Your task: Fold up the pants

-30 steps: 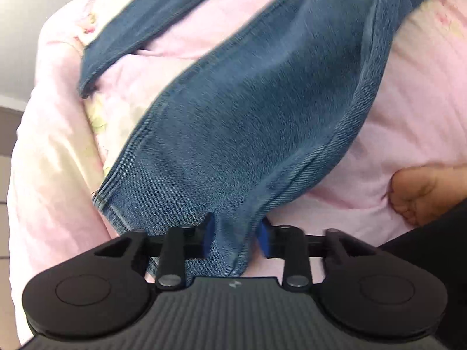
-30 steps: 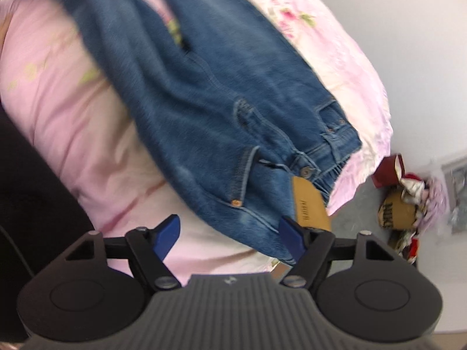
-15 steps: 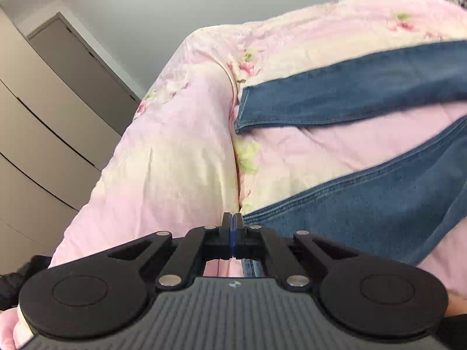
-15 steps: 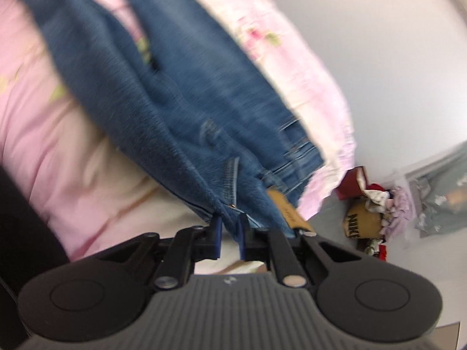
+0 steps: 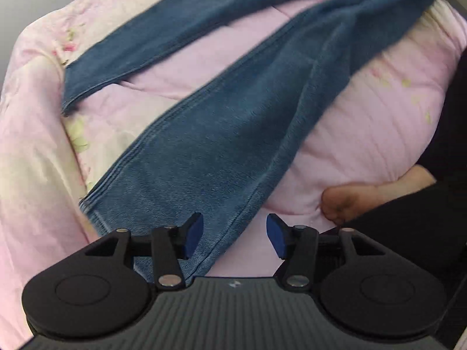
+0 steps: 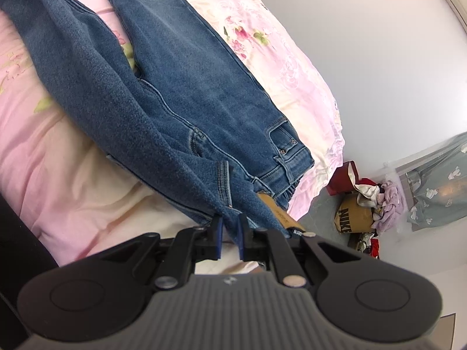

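Blue jeans [image 5: 221, 134] lie spread on a pink floral quilt [image 5: 364, 134], the two legs splayed apart. My left gripper [image 5: 235, 234] is open over the hem end of the near leg; the cloth's edge lies between the jaws, apart from the right one. In the right wrist view the waist end of the jeans [image 6: 181, 110], with its brown leather patch [image 6: 277, 213], lies near the bed's edge. My right gripper [image 6: 229, 233] is shut on the jeans' waistband corner.
A bare foot [image 5: 350, 201] and a dark-clothed leg [image 5: 408, 233] are at the right of the left wrist view. Beyond the bed's edge, a Nike box [image 6: 353, 218] with clothes and a red bag [image 6: 346, 178] stand on the floor by the wall.
My left gripper, shut half a second ago, has opened over the near leg's hem. My right gripper closed on the waistband and stays shut there.
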Motion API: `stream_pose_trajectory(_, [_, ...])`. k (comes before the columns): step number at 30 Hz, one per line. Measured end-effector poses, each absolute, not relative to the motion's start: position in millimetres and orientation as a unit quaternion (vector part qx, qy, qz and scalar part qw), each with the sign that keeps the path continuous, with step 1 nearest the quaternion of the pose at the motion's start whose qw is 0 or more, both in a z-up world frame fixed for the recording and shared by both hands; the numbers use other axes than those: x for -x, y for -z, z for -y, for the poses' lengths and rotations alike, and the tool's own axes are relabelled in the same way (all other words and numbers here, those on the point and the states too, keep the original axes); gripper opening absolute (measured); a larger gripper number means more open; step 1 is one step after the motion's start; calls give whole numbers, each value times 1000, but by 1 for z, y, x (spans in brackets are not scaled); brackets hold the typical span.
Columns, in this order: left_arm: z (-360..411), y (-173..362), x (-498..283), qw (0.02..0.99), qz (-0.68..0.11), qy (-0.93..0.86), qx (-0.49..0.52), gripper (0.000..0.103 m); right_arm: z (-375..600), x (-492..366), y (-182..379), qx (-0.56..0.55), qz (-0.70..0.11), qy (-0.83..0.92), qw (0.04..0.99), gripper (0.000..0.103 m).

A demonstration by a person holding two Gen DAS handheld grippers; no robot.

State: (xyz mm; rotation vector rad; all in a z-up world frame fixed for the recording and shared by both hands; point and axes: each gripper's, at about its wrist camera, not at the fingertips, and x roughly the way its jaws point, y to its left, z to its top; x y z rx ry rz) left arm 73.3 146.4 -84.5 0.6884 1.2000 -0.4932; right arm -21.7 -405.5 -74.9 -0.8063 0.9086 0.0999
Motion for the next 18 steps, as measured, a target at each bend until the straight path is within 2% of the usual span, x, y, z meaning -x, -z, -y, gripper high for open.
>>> stream_pose_trajectory(10, [-134,138,-87,713,-563,190,-372,58,405,18,77,392,-429,-63,812,6])
stream_pose_trajectory(11, [-135,140,-86,715,-561,180,-377,56,406,19,78,396,-429,-71,809,8])
stream_pose_trajectory(13, [-137,142,-85,716,-559,164,-384,40,407,21,80,407,-431,-87,801,25])
stream_pose_trajectory(14, [-138,141,-85,720,-559,155,-382,38,408,21,81,411,-434,-96,796,30])
stream_pose_trajectory(15, [-141,138,-85,727,-558,147,-373,31,407,22,83,416,-437,-106,790,34])
stream_pose_trajectory(16, [-143,134,-85,734,-556,141,-363,24,406,23,86,424,-439,-114,784,34])
stream_pose_trajectory(18, [-146,122,-87,753,-545,126,-346,16,403,25,92,442,-440,-126,772,34])
